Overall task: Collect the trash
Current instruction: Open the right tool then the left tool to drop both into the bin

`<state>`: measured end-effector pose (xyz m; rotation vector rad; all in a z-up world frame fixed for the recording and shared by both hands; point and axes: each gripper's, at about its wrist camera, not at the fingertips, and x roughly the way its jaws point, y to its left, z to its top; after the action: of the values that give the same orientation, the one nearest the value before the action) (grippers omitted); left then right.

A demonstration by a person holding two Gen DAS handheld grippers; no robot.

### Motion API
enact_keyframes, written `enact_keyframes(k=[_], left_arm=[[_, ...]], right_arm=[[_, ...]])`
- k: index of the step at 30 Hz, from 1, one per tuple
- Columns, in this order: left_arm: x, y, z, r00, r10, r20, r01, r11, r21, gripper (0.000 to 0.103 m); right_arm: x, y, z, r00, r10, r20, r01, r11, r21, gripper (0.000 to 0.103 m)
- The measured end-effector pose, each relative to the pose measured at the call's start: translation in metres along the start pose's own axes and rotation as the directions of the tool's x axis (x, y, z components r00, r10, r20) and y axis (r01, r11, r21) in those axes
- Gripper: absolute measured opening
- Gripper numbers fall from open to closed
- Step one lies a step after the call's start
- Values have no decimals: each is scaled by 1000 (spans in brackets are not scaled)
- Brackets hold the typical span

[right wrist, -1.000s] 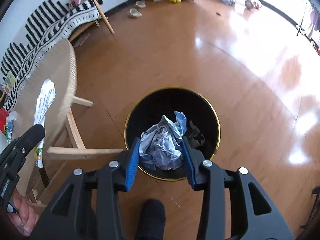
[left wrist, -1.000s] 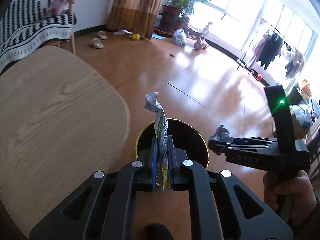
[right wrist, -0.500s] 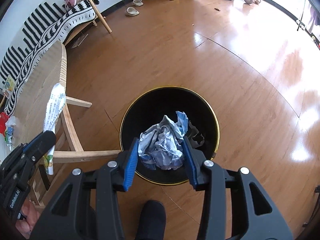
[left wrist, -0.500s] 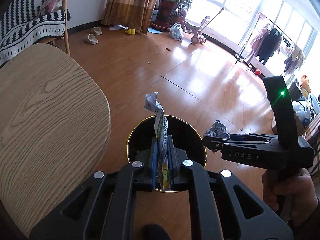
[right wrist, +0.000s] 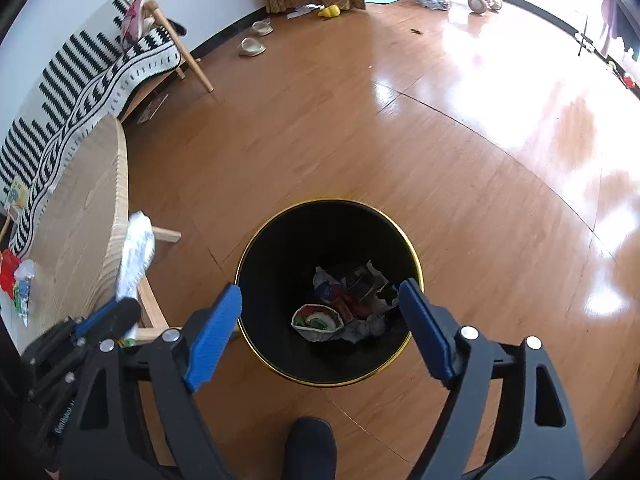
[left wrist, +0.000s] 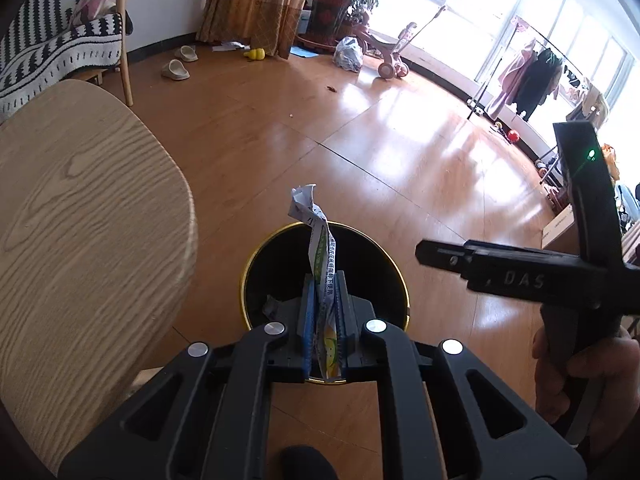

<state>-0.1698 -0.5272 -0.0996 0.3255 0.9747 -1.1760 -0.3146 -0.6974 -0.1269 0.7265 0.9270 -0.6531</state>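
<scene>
A black trash bin with a gold rim (right wrist: 416, 268) stands on the wood floor, with crumpled paper and wrappers (right wrist: 348, 304) inside. My right gripper (right wrist: 320, 308) is open and empty right above the bin; it also shows in the left wrist view (left wrist: 424, 250). My left gripper (left wrist: 323, 284) is shut on a printed white wrapper (left wrist: 320, 248) and holds it upright above the bin's near-left edge (left wrist: 256, 252). In the right wrist view the left gripper (right wrist: 124, 312) with the wrapper (right wrist: 134, 256) is beside the table.
A round light-wood table (left wrist: 80, 208) is close on the left, with a red item and wrappers (right wrist: 16, 280) on it. A striped-blanket bench (right wrist: 92, 72) stands by the wall. Slippers (left wrist: 176, 70), a plant and a stroller are far off.
My right gripper has opened and the crumpled paper ball has dropped into the bin. My left gripper has moved closer over the bin, still holding the wrapper.
</scene>
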Motion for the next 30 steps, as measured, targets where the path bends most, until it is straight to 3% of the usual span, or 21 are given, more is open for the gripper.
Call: enact_keyframes(k=[8,10,12,13,22,25,30], left_arm=[[25,-14,2,997,-64,-36,66,996,55,10],[32,-15,2,995,-84,-50,87,995,51,21],[35,-14,3,994,-95,-45,96,995,34,68],[34,-12,3,995,-94,-29,95,995,28,72],[0,6,6,998,-65,6,65,998,5,77],[-31,30,6,999,-31,42,31,999,-19,81],[-96,96,5,989,89,115,-77,992,-103,85]], right_arm=[[-12,-10,1,999,-8,52,5,998,61,81],[-16,-13,2,998,-11,64,7,997,70,81],[-19,-17,3,997,-12,78,5,996,86,81],[-20,-18,4,996,-11,84,4,996,94,81],[-19,13,7,996,7,85,-10,1000,28,81],[-20,46,8,996,27,91,-24,999,-41,81],[-14,115,6,992,99,75,-88,986,-140,81]])
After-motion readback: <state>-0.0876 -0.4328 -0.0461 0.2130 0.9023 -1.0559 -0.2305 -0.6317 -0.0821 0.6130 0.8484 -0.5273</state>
